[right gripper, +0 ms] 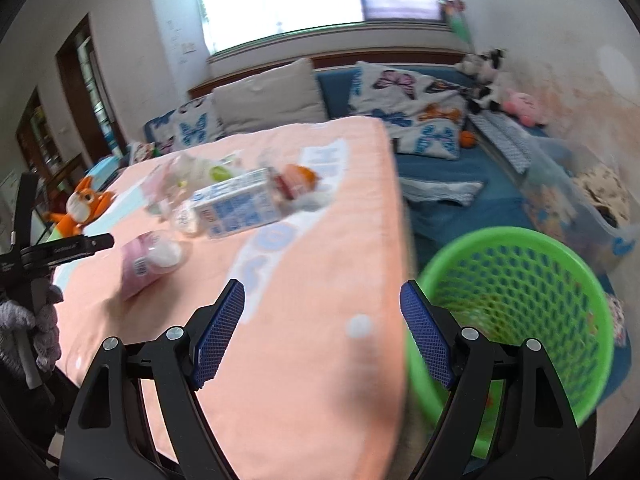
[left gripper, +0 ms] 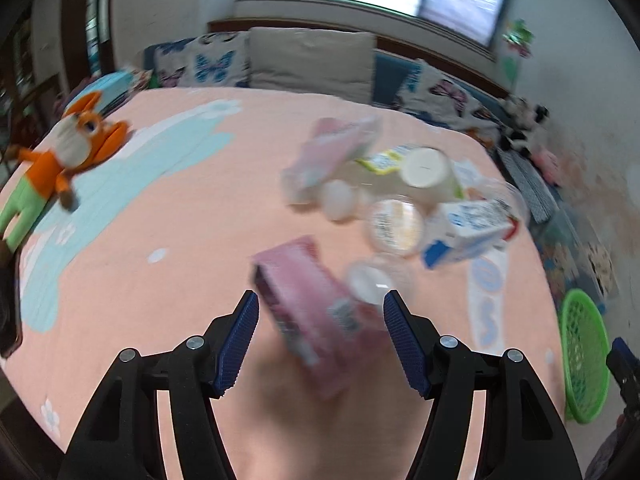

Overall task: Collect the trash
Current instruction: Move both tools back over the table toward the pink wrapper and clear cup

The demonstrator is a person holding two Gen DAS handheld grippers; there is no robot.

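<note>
A pile of trash lies on the peach-covered table [left gripper: 160, 248]: two pink cartons [left gripper: 308, 320] [left gripper: 336, 148], a blue-and-white milk carton [left gripper: 468, 232], a white cup [left gripper: 426, 168] and clear plastic cups [left gripper: 394, 224]. My left gripper [left gripper: 320, 298] hovers open over the near pink carton, which shows between the blue pads without touching them. My right gripper [right gripper: 322, 286] is open and empty above the table's right edge, beside a green mesh basket [right gripper: 520, 300]. The milk carton [right gripper: 236, 208] and a pink carton [right gripper: 140, 268] lie further left in the right wrist view.
An orange fox plush [left gripper: 68, 152] lies at the table's far left. Behind the table is a blue sofa [right gripper: 440, 172] with butterfly pillows and plush toys. The basket [left gripper: 582, 356] sits below the table's right edge. A gloved hand [right gripper: 44, 320] holds the left gripper.
</note>
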